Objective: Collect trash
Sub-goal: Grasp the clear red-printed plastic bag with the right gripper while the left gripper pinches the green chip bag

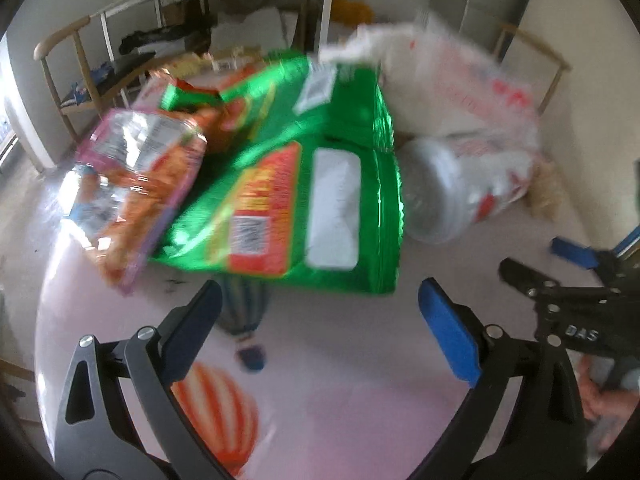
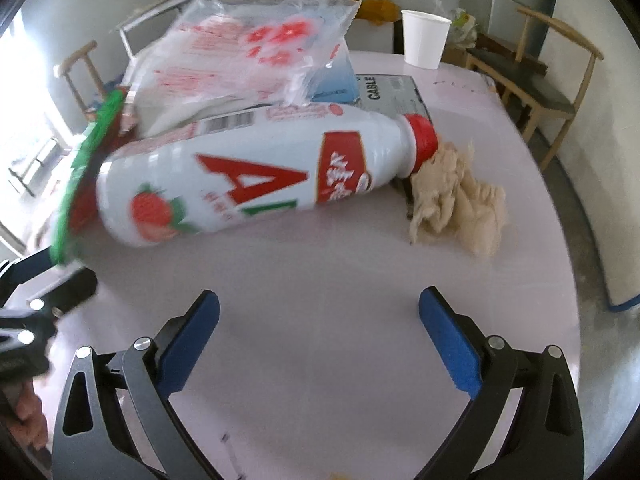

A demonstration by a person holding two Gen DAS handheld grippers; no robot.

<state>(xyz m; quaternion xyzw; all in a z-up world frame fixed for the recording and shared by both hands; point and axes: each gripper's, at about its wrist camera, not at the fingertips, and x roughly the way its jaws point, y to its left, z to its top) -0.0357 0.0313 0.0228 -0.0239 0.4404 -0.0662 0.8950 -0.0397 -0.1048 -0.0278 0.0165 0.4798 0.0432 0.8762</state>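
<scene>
Left tongs (image 1: 320, 320): spread wide, empty; green bag (image 1: 304, 184) just ahead
Right tongs (image 2: 320, 328): spread wide, empty; white bottle (image 2: 248, 176) lying ahead

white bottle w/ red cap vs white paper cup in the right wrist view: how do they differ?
Pose: the white plastic bottle with the red cap lies on its side; the white paper cup stands upright.
Opening: the bottle is capped; the cup is open at the top.
Markings: the bottle carries red lettering and a strawberry picture; the cup looks plain.
Position: the bottle lies nearer the right gripper; the cup sits at the far edge.
Shared: both white, both on the pale pink table.
</scene>
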